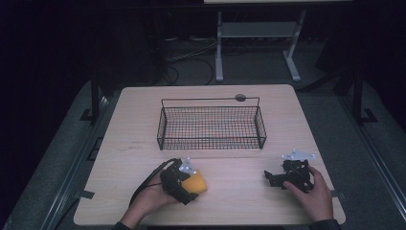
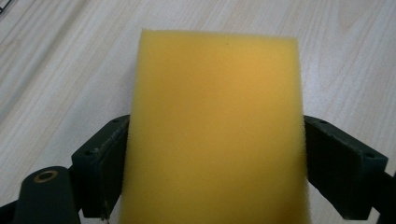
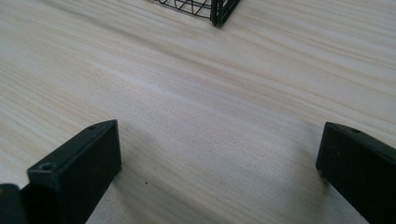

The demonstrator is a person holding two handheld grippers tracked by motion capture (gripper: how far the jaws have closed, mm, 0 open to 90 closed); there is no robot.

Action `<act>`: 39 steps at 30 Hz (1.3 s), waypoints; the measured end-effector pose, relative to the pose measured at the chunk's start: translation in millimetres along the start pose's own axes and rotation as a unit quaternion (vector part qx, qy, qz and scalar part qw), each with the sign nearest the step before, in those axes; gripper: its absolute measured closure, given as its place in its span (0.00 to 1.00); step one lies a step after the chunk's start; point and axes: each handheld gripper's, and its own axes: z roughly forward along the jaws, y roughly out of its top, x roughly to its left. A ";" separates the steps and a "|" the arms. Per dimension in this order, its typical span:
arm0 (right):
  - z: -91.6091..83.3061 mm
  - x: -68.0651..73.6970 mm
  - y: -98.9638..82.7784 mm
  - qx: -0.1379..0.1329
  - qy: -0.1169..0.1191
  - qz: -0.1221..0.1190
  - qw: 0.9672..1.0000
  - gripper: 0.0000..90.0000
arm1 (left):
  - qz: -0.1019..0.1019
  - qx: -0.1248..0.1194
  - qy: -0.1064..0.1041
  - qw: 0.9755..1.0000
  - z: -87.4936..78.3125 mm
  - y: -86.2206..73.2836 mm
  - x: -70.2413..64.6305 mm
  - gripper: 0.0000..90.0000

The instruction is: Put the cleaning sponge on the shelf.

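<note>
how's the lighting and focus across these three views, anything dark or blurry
High view: dim overall, the room beyond the table nearly black, the wire basket still readable. Left gripper view: bright and even, the yellow sponge so close that its surface looks soft. Right gripper view: well lit wood grain, soft shadows beside the black fingers, no glare.

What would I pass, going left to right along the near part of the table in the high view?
The person's left hand → the left gripper → the yellow sponge between its jaws → a bare stretch of table → the right gripper → the person's right hand.
</note>
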 end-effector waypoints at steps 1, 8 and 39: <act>0.0 0.0 0.0 0.000 0.000 0.000 1.000 0.00 | 0.001 0.002 0.001 1.000 0.7 -0.2 -0.4 0.16; 0.0 0.0 0.0 0.000 0.000 0.000 1.000 0.00 | 0.007 0.001 0.015 1.000 0.9 -0.8 -2.1 0.21; 0.0 -0.1 0.0 0.000 0.000 -0.001 1.000 0.00 | -0.018 -0.014 0.005 1.000 -24.8 8.6 12.2 0.25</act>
